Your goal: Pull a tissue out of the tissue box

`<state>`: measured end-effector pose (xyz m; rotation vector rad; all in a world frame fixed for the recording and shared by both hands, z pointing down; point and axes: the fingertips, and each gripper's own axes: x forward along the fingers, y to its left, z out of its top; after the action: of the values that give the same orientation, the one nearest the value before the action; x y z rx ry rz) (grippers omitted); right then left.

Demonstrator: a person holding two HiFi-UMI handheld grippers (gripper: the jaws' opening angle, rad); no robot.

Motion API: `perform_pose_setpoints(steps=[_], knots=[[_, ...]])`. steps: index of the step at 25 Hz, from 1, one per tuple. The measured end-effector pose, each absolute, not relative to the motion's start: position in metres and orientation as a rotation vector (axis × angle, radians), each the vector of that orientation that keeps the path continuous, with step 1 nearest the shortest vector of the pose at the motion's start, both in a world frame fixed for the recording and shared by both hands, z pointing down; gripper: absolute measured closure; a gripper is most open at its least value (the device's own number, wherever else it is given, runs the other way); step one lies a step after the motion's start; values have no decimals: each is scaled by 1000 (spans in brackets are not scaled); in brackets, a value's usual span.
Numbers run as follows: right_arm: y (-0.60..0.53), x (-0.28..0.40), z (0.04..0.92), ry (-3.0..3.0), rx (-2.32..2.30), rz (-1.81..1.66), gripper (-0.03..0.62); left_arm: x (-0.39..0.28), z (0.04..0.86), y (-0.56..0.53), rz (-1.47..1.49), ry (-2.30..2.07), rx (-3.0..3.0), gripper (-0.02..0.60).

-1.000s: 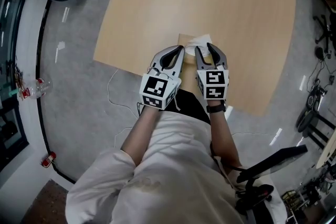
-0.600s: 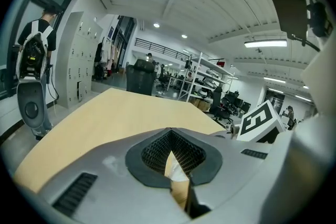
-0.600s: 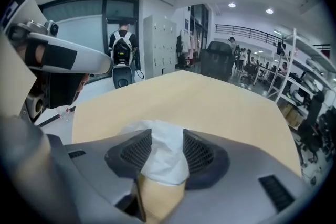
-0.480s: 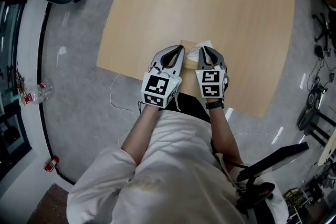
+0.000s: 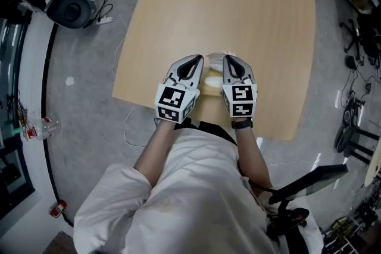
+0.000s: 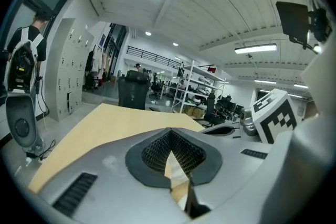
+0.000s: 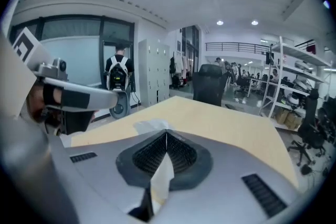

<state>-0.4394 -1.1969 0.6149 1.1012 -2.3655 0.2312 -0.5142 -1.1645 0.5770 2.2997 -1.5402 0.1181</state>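
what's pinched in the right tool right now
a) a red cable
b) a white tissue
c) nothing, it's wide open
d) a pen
B: in the right gripper view the right tool, whose jaws have just been closing, is shut on a white tissue that sticks out between its pads.

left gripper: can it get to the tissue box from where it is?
Probably yes: the left gripper sits right next to the box, nothing between. The right gripper, shut on the tissue, is on the other side.
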Motion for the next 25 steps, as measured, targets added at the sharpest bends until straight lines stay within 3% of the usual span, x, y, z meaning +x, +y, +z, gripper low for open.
perform_pose_setpoints(steps=[10,15,25], knots=[[-1203,-457,460,-2649,1364,12,591,-537,473,-1187,-4,-1651,2459,588],[-1230,-412,403,-2683,1506,-107,591,-498,414,-1224,-76,-1696,2581,588],[-1226,-381,376,-2696,1610,-158,591,-472,378,-1215,-165,-1705,2652,588]])
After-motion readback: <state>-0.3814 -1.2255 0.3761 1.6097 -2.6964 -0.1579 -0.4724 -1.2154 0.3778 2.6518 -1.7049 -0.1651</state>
